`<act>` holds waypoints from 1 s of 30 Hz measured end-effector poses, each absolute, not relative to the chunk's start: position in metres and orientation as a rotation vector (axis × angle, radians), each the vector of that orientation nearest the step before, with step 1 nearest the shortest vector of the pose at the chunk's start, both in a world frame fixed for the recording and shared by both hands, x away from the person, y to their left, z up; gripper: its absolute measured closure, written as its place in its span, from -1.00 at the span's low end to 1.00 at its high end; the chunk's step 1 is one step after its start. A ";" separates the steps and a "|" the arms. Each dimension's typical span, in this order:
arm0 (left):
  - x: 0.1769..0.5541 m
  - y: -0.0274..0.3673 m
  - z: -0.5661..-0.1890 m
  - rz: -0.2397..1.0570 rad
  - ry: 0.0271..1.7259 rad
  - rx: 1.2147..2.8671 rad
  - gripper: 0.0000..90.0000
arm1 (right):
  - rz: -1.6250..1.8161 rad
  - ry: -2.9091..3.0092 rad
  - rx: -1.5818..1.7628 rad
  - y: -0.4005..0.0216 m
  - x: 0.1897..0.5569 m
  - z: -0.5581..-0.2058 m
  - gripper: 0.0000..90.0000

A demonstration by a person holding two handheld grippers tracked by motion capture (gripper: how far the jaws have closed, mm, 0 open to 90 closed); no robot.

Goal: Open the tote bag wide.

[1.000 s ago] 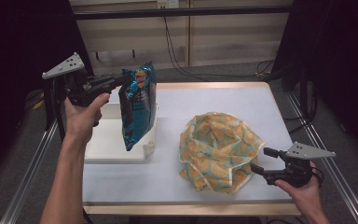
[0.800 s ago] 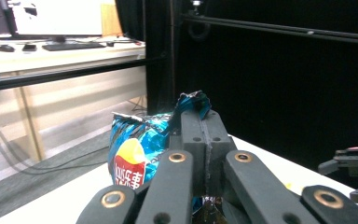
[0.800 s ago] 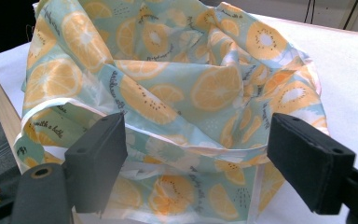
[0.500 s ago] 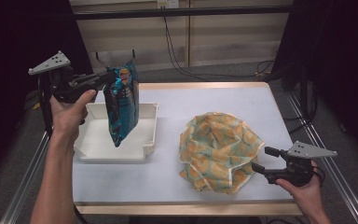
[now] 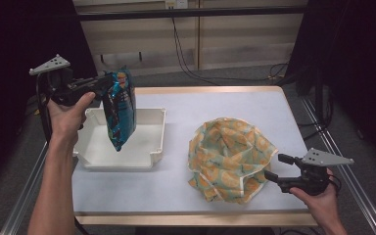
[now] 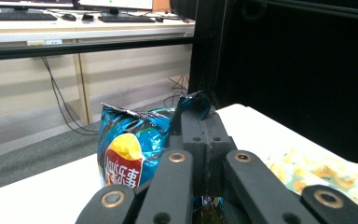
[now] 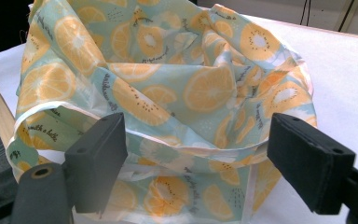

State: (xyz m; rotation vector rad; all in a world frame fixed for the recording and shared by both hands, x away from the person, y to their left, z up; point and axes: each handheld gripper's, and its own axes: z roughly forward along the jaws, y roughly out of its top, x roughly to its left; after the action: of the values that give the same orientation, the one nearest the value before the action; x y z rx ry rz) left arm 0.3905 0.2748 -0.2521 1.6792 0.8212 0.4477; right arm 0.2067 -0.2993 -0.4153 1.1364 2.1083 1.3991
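Left gripper view: jaws hide chip bag (image 6: 130, 149) lower half.

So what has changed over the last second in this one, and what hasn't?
The left claw, shut on the top of the chip bag, has carried it leftward in the high view, so the hanging bag now uncovers more of the white tray below. Nothing was taken or released. The right claw stays open beside the orange-print cloth bag, which has not moved.
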 end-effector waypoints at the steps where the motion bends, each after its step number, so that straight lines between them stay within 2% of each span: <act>1: 0.392 0.275 -0.253 0.450 0.831 1.685 1.00 | 1.397 2.106 1.137 -0.299 0.207 -0.415 -0.56; 19: 0.421 0.265 -0.298 0.485 0.959 1.697 1.00 | 1.400 2.109 1.131 -0.300 0.207 -0.415 -0.57; 30: 0.425 0.262 -0.303 0.497 0.982 1.678 1.00 | 1.399 2.108 1.130 -0.301 0.207 -0.416 -0.57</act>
State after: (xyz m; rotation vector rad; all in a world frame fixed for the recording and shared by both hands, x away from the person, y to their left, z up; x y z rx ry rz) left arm 0.4254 0.2624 -0.3025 1.6783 0.9818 0.4971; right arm 0.2066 -0.3006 -0.4158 1.1296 2.1083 1.3988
